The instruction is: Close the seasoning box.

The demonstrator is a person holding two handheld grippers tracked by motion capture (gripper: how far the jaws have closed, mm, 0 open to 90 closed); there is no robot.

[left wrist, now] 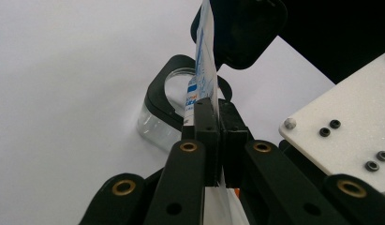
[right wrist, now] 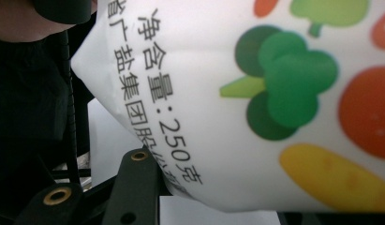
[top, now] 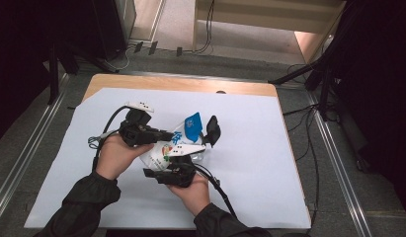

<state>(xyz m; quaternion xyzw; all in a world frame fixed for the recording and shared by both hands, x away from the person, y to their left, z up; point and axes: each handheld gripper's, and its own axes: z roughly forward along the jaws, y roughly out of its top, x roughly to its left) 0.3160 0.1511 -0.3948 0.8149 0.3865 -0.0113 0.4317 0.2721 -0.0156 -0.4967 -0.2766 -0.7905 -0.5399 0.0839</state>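
White salt pouch [top: 171,148] held above the tabletop [top: 250,148] over a clear jar [left wrist: 169,117]: left gripper [top: 163,135] jaws pressed together pinching its top edge, right gripper [top: 178,173] jaws clamped around its body; likely pouring step, next tilt pouch toward jar mouth.

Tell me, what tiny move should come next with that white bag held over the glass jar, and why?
Probably tip the bag a little further toward the glass jar. The left gripper is shut on the bag's thin top edge, the right gripper is shut on its fuller lower part, and the jar's mouth, with its black lid hinged back, lies just beyond that edge, so pouring looks likely.
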